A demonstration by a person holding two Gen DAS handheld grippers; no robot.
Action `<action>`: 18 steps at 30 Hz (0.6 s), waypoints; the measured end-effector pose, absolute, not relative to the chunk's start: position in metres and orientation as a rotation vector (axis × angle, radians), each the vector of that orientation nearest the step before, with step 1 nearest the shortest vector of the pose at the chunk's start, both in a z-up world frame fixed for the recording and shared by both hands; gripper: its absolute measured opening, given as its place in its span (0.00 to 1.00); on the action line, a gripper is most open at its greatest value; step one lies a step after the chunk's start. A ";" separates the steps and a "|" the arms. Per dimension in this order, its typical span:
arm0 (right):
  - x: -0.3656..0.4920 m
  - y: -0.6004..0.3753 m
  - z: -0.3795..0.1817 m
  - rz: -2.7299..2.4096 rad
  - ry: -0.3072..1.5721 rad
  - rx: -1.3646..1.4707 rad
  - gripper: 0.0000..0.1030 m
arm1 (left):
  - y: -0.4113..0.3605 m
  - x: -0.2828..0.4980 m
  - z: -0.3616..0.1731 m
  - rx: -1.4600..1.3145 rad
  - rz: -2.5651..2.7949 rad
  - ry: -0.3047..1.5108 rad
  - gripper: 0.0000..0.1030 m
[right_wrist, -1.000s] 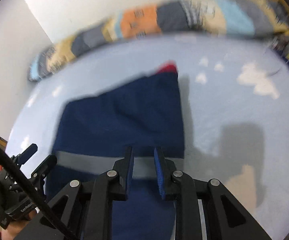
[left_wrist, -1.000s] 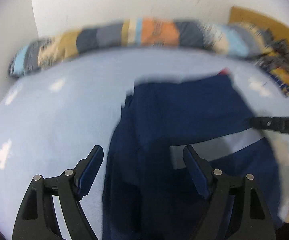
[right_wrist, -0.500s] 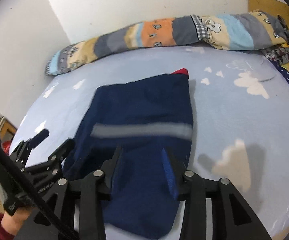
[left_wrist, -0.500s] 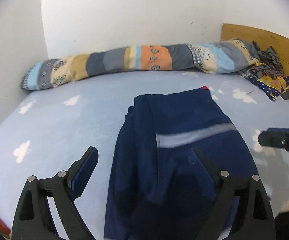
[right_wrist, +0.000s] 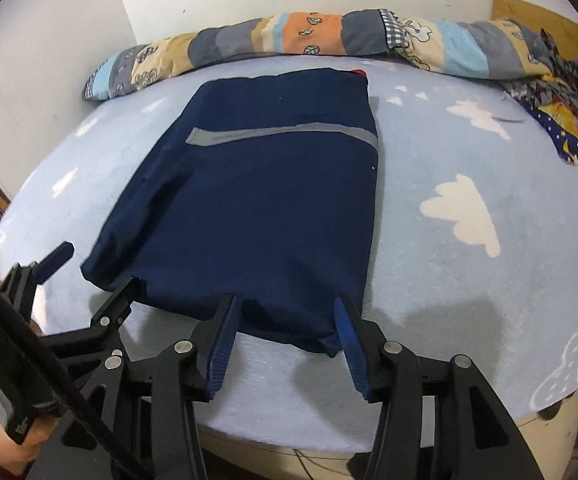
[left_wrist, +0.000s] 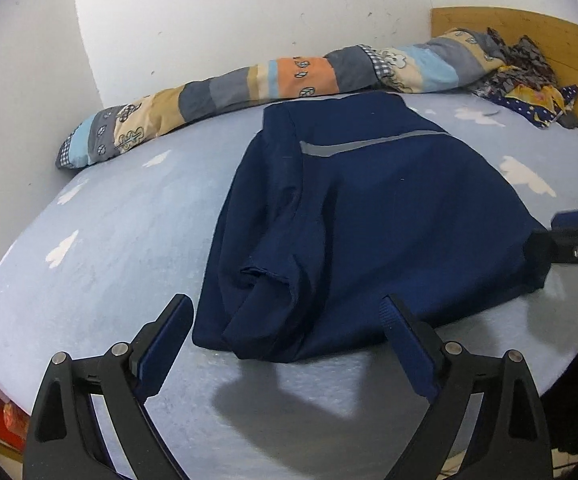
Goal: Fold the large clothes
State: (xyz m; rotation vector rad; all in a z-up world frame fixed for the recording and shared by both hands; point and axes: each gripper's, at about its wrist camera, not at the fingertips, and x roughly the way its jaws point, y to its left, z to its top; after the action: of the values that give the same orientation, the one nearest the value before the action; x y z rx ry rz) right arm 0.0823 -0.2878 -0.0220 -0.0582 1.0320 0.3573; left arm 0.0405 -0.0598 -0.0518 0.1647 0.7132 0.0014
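A navy blue garment (left_wrist: 369,208) with a grey stripe lies folded lengthwise on the light blue bed; it also shows in the right wrist view (right_wrist: 265,200). A sleeve end (left_wrist: 265,280) lies bunched on its near left part. My left gripper (left_wrist: 287,312) is open and empty, just short of the garment's near edge. My right gripper (right_wrist: 287,312) is open and empty at the garment's near hem. The right gripper shows at the right edge of the left wrist view (left_wrist: 577,236). The left gripper shows at the lower left of the right wrist view (right_wrist: 85,284).
The bed (right_wrist: 469,152) has a cloud-print sheet. A patchwork rolled quilt (right_wrist: 329,36) lies along the white wall at the back. A pile of patterned cloth (right_wrist: 565,104) sits at the back right by a wooden headboard (left_wrist: 529,32). The bed's near edge runs just under both grippers.
The right gripper has opened and let go of the garment, which now lies flat. Both grippers have drawn back toward the near edge of the bed.
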 end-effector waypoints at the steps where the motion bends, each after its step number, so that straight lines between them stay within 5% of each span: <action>1: 0.083 -0.288 -0.024 0.354 1.037 -0.063 0.53 | -0.058 0.042 -0.052 0.153 0.002 0.715 0.91; 18: 0.086 -0.286 -0.030 0.327 1.058 -0.089 0.56 | -0.053 0.049 -0.053 0.130 0.002 0.717 0.91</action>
State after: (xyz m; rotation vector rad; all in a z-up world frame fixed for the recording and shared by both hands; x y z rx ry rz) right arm 0.0855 -0.2859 -0.0296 -0.0893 1.0583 0.3272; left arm 0.0491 -0.0527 -0.0527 0.1298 0.7165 0.0025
